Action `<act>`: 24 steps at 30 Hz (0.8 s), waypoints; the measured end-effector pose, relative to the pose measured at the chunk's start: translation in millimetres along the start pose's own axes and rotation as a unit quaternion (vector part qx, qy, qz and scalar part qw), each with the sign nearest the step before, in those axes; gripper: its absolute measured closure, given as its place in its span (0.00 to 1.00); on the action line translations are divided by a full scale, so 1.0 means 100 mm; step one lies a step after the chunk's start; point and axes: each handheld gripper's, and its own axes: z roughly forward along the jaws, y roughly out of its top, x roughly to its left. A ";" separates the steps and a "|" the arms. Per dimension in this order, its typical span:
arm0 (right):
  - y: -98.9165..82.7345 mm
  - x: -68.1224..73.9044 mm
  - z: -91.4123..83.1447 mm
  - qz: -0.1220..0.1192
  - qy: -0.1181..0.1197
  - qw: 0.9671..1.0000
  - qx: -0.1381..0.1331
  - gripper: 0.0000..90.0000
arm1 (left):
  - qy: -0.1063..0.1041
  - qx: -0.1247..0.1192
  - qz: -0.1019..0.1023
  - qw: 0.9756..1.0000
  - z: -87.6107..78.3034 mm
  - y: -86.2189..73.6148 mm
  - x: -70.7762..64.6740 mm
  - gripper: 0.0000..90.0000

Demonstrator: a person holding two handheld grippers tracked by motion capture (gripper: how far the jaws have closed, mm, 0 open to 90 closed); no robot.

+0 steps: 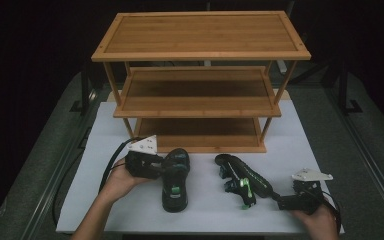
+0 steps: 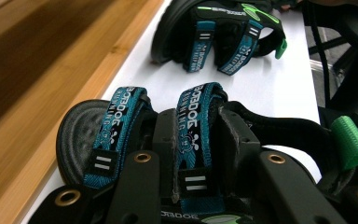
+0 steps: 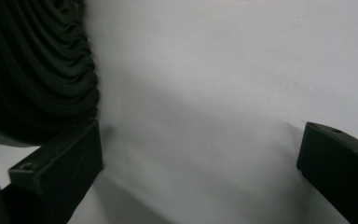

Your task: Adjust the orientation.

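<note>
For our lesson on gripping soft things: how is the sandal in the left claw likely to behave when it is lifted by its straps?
The sandal probably sags a little, since the left claw is shut on woven straps, which look soft. Its thick, moulded-looking sole should stay fairly stiff. Held near the middle, it may tip only slightly toward toe or heel.

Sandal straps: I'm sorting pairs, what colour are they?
Teal blue straps with black lettering, on the black sandal; clearest in the left gripper view.

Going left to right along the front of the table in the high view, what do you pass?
Left tongs clamped on an upright black sandal with teal straps → black sandal with green trim lying on its side → right tongs, open.
</note>
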 end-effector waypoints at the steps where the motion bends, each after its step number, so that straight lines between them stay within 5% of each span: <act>1: 0.00 0.00 0.00 0.000 0.000 1.000 0.000 0.00 | -0.004 0.002 0.003 1.000 0.03 0.01 0.00 0.78; 18: 0.00 0.00 0.00 0.000 0.000 1.000 0.000 0.00 | -0.018 0.015 0.011 1.000 0.24 0.00 -0.02 0.77; 24: 0.00 0.00 0.00 0.000 0.000 1.000 0.000 0.00 | 0.001 0.012 -0.004 1.000 0.18 -0.01 -0.04 0.54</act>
